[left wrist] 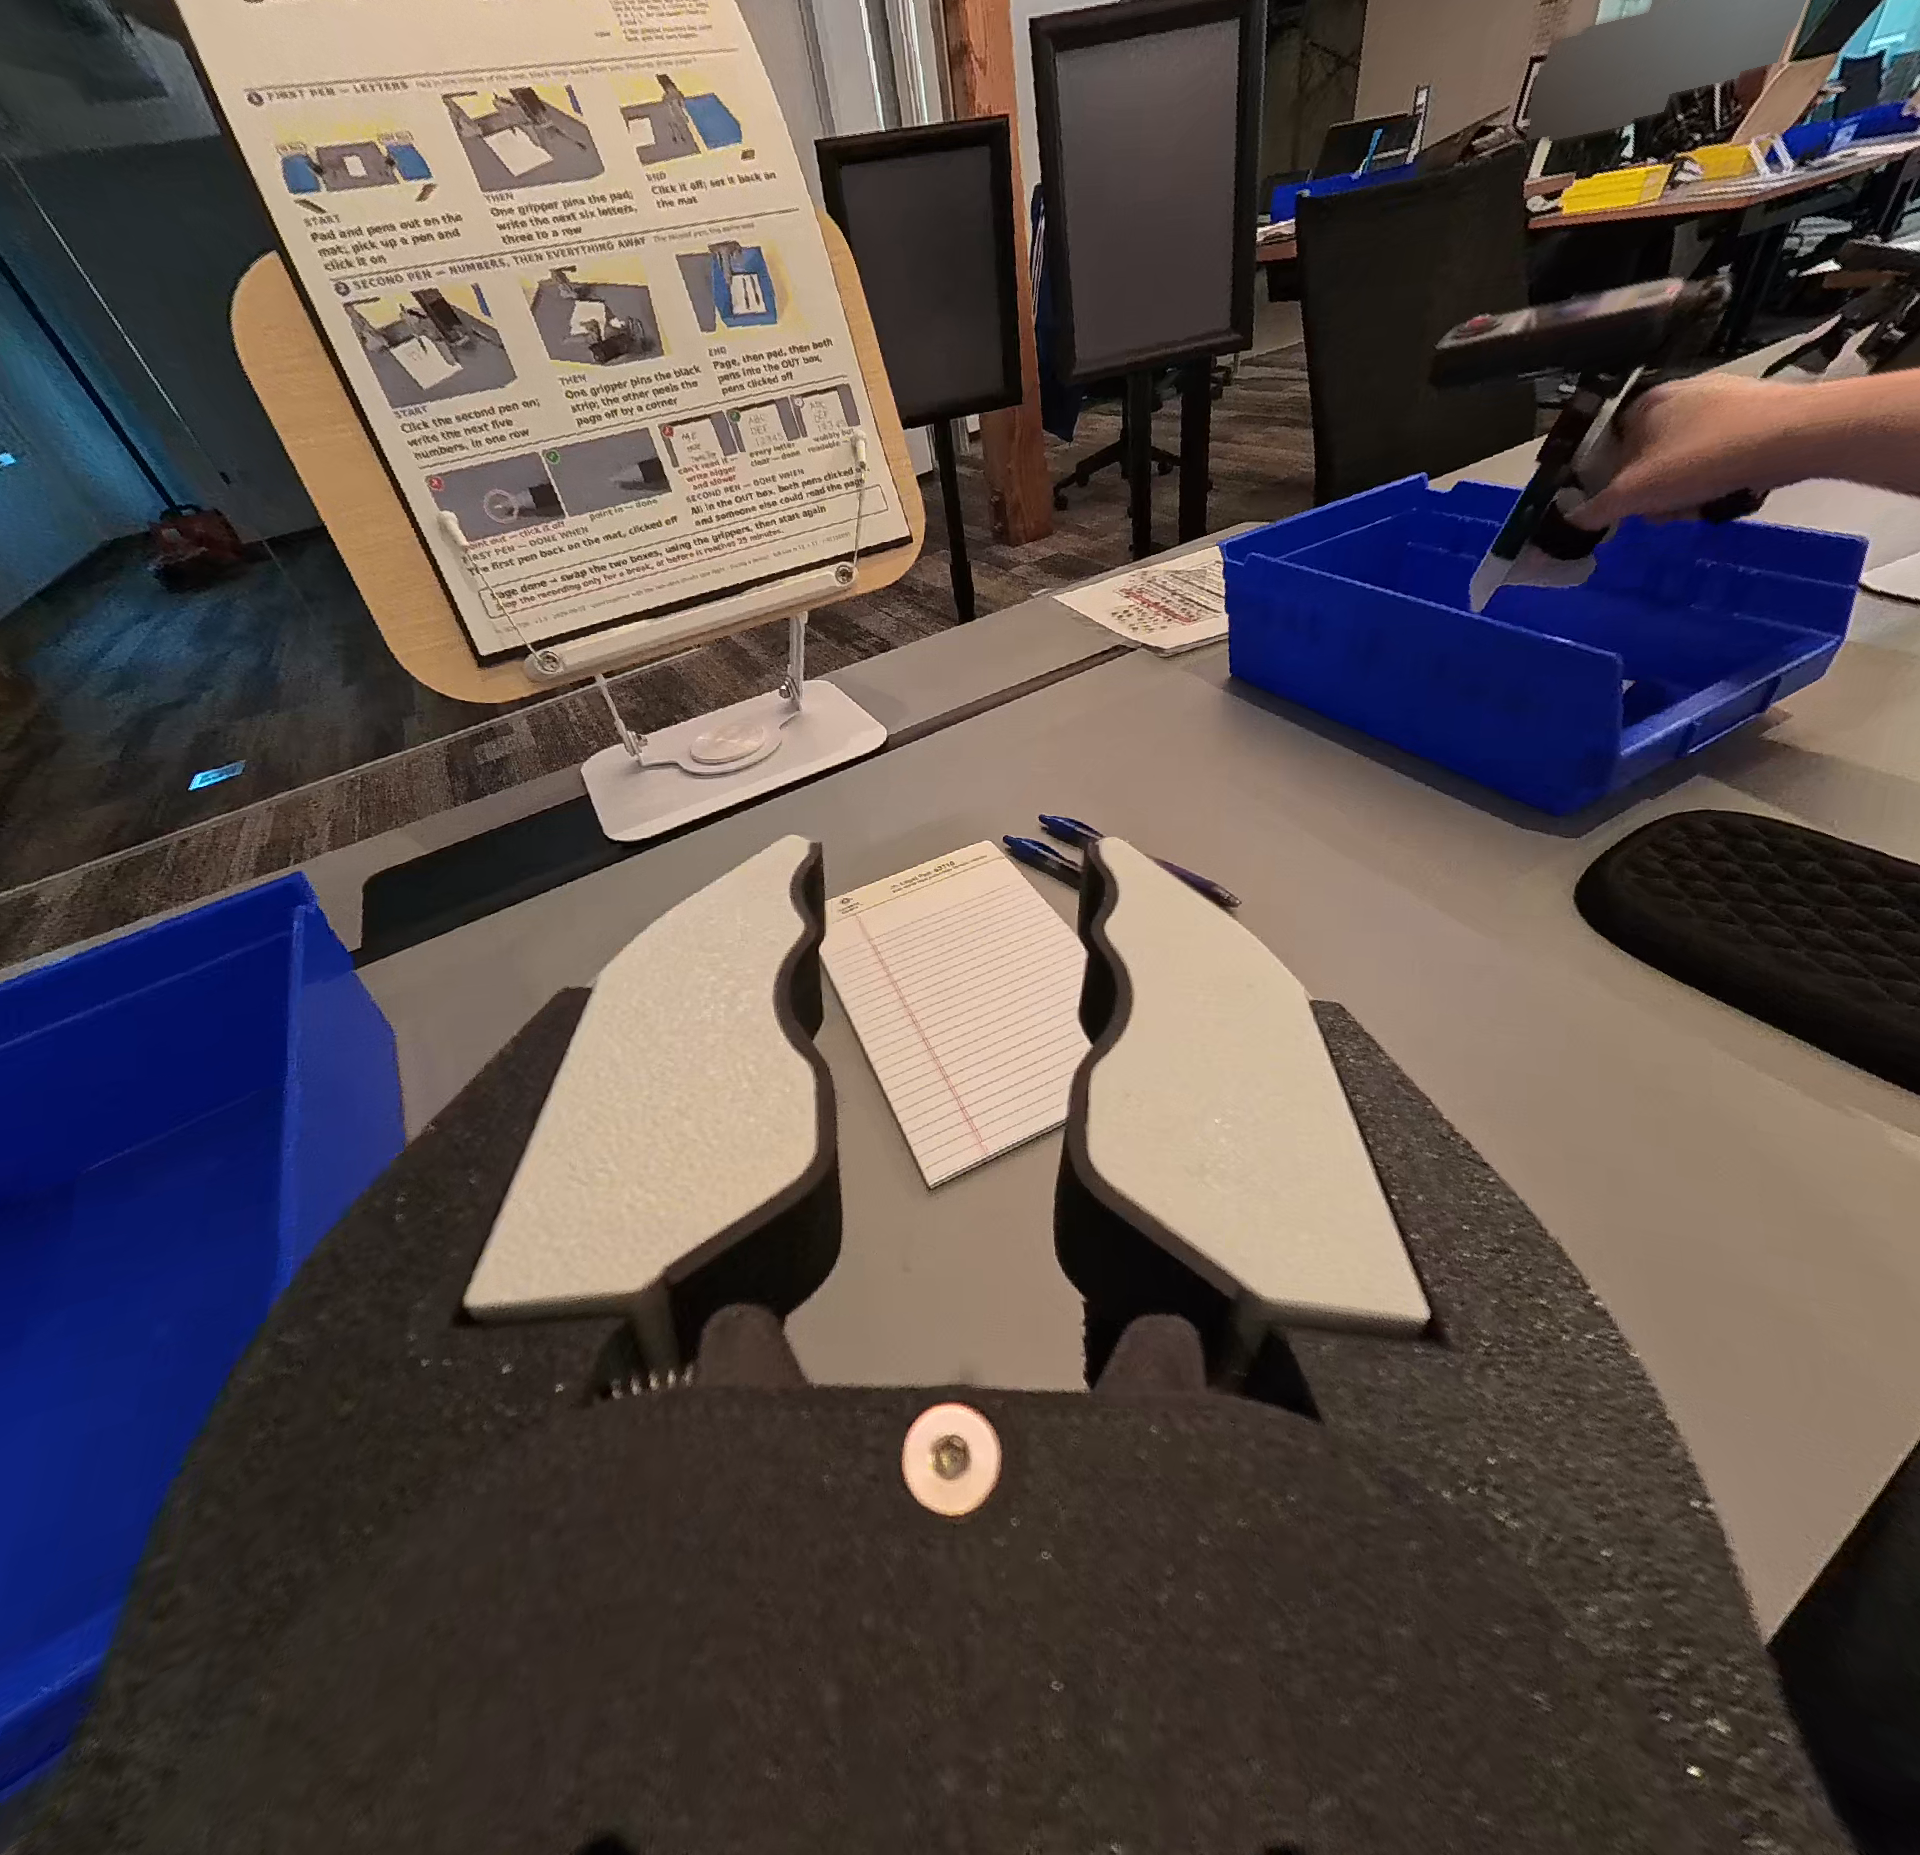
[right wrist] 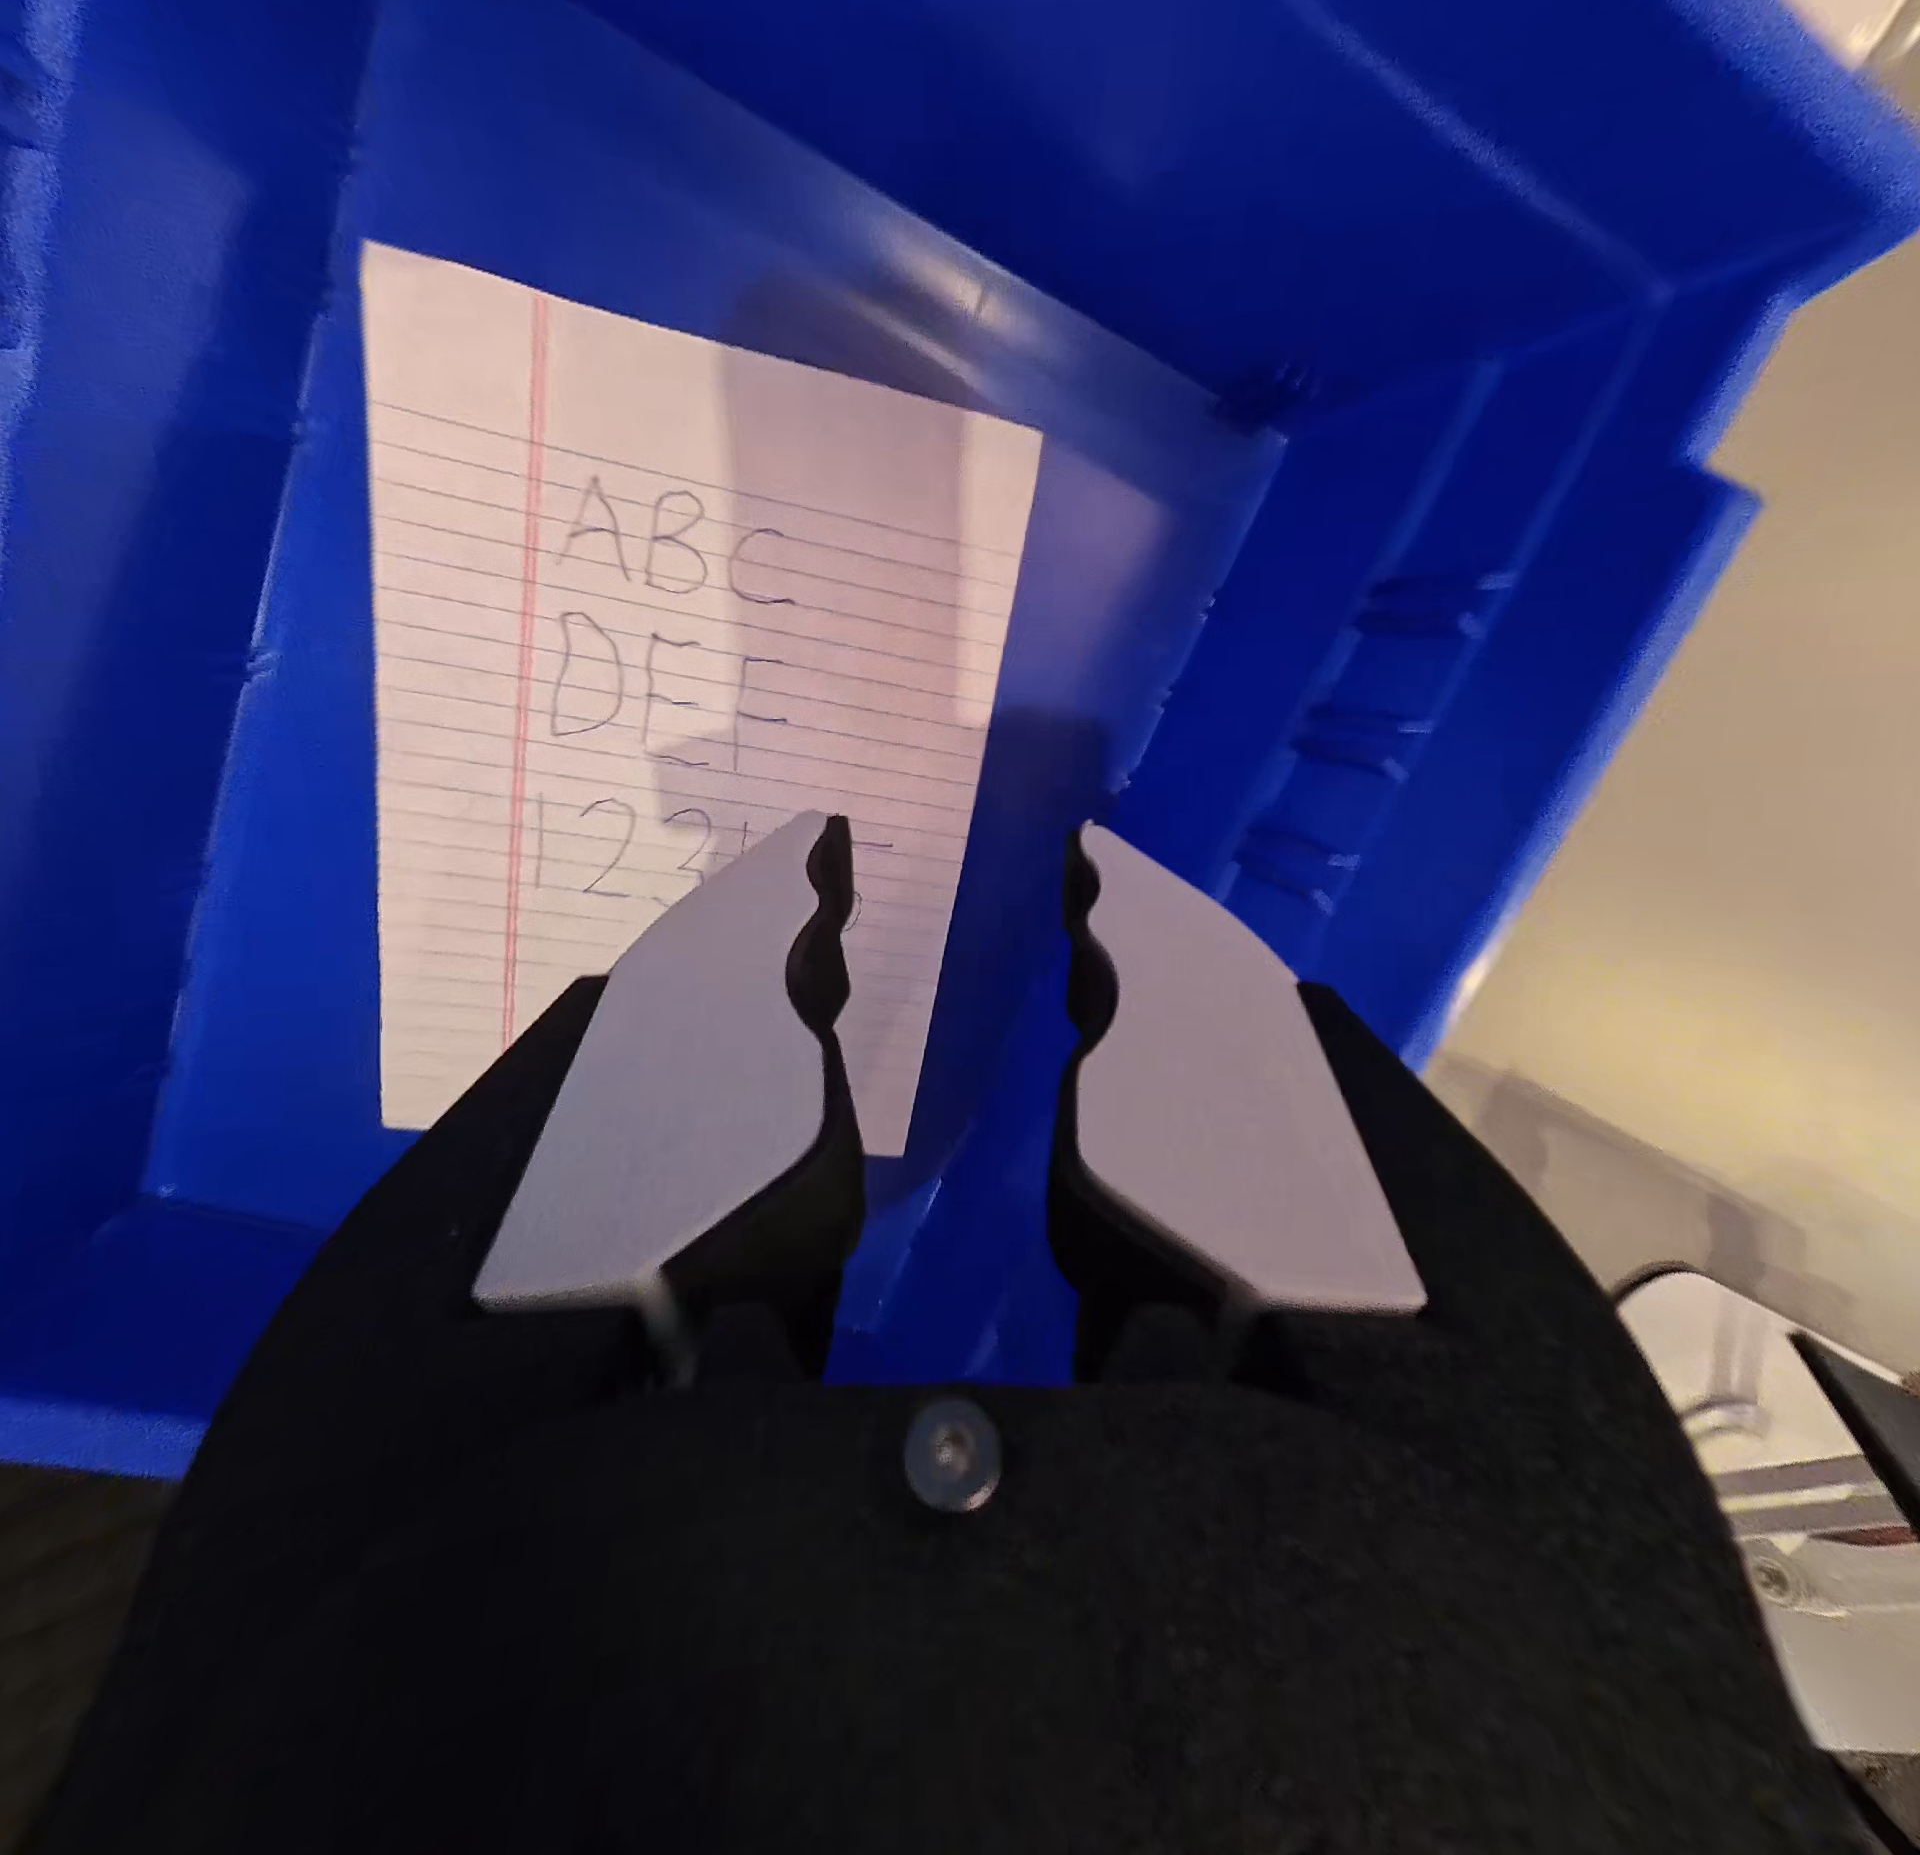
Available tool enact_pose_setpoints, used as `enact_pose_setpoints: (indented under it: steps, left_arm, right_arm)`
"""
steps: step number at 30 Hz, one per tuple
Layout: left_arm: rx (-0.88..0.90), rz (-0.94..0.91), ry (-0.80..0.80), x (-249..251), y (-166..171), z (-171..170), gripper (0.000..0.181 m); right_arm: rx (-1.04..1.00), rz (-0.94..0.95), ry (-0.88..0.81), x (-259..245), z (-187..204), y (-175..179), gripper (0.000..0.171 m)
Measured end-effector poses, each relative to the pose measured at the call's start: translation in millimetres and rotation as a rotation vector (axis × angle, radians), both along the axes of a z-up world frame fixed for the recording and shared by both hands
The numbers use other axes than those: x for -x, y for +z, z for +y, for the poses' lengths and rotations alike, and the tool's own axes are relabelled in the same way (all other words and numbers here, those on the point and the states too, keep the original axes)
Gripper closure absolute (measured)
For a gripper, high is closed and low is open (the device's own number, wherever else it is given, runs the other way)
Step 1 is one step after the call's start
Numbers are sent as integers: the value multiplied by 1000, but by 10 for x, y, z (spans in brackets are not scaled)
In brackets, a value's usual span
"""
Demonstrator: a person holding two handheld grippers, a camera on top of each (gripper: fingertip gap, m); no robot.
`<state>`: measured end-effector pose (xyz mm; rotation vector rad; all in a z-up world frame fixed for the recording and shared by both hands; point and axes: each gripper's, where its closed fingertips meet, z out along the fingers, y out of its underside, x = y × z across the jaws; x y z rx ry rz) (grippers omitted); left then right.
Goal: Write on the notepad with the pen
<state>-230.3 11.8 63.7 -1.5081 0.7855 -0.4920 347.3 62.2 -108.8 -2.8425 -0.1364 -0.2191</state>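
Note:
A white lined notepad point(left wrist: 951, 1005) lies on the grey table, its top page blank. Two blue pens point(left wrist: 1044, 855) lie side by side just beyond its far right corner. My left gripper point(left wrist: 951, 849) hovers open and empty above the notepad, which shows between its fingers. My right gripper point(right wrist: 956, 829) is open and empty, reaching down into a blue bin point(right wrist: 1351, 195). A loose lined page with handwriting point(right wrist: 675, 610) lies on the bin's floor under it. In the left wrist view the right gripper point(left wrist: 1496, 579) shows held by a hand over that bin point(left wrist: 1455, 683).
A second blue bin point(left wrist: 156, 1182) stands at the left. A black mat point(left wrist: 1766, 932) lies at the right. An instruction sheet on a wooden stand point(left wrist: 582, 299) rises behind the notepad. A printed sheet point(left wrist: 1153, 595) lies left of the far bin. Across from one pair of fingers to the other is roughly 60 cm.

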Motion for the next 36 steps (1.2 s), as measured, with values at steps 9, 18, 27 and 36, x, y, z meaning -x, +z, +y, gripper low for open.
enact_pose_setpoints:
  steps: [9, 18, 27, 36]
  left_arm:
    - [95, 32, 29, 161, -100, 314, 135]
    - [452, 92, -67, -127, -862, 781, 135]
    - [684, 151, -94, -481, -1452, 1054, 135]
    - [896, 271, -67, -557, -1693, 1389, 132]
  right_arm:
    - [-310, -144, 155, 492, 90, 1274, 134]
    - [-539, 135, 412, 2125, 58, 1863, 136]
    - [-427, 459, 559, 3244, 15, 1205, 135]
    - [-271, 700, 552, 4138, 101, 363, 133]
